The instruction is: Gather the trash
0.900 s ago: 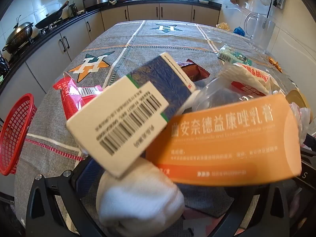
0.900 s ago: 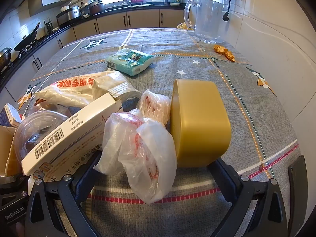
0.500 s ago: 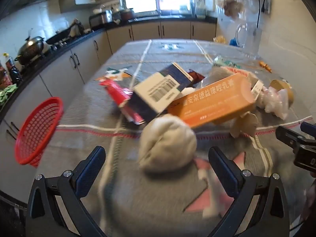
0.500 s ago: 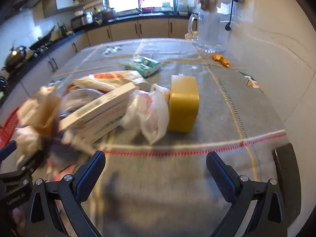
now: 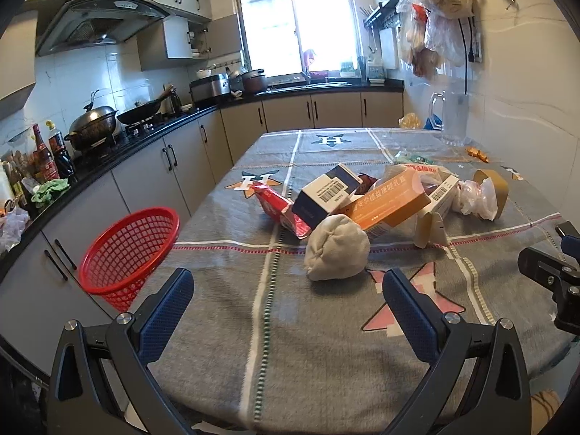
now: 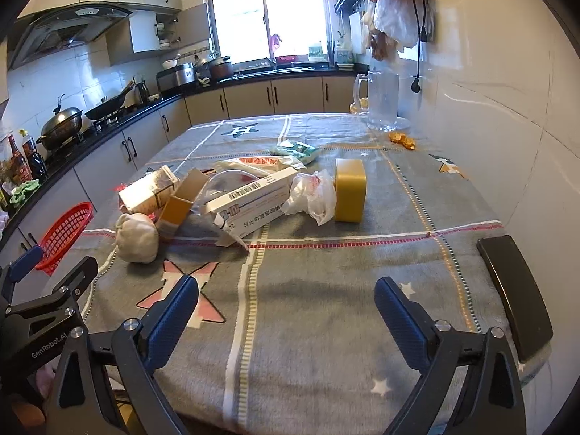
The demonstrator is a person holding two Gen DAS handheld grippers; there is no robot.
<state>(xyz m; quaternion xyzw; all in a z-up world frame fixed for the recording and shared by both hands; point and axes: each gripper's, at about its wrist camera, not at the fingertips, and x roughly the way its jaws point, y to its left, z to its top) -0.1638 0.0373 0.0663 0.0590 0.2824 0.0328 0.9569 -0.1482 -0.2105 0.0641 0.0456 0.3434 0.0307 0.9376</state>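
Note:
A heap of trash lies mid-table: a white balled sock (image 5: 336,247) (image 6: 137,232) nearest, an orange carton (image 5: 386,202), a blue-and-white barcode box (image 5: 326,195), a red wrapper (image 5: 279,206), a long white box (image 6: 250,199), a crumpled plastic bag (image 6: 311,197) and a yellow box (image 6: 349,189). A red mesh basket (image 5: 125,253) (image 6: 63,233) hangs off the table's left edge. My left gripper (image 5: 288,302) stands open over the near tablecloth, short of the sock. My right gripper (image 6: 286,308) is open too, with nothing between its fingers.
The grey patterned tablecloth (image 5: 275,326) covers the table. A glass pitcher (image 6: 382,99) and orange scraps (image 6: 402,139) sit at the far right by the wall. A dark chair back (image 6: 514,290) stands at the right edge. Counters with pans (image 5: 94,127) run along the left.
Both grippers have pulled back and up from the trash heap, which now lies well ahead of them. The sock, earlier close between the left fingers, rests on the cloth.

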